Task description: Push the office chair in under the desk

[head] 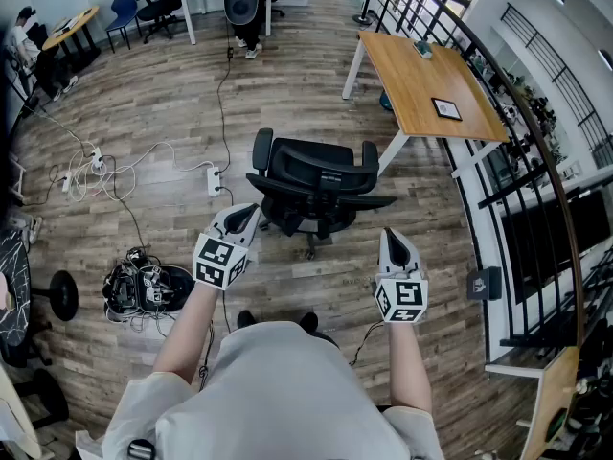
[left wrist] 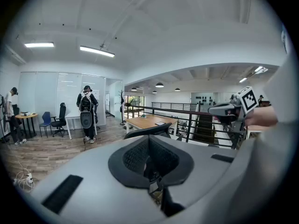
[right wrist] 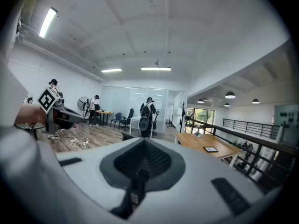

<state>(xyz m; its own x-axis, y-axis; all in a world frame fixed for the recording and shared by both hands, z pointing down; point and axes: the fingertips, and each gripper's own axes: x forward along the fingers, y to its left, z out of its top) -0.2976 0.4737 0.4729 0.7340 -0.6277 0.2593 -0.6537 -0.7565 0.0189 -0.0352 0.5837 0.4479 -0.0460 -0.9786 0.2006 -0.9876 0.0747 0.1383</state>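
Black office chair (head: 316, 175) stands on the wood floor near the desk (head: 421, 84), not under it — left gripper (head: 251, 213) and right gripper (head: 391, 237) hover behind it, fingers clenched, empty.

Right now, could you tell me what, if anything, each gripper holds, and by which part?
Nothing: the left gripper and right gripper are both shut and empty.

No lettering, brand or number can be read; only coded square markers are carried by the left gripper (head: 251, 210) and right gripper (head: 388, 234).
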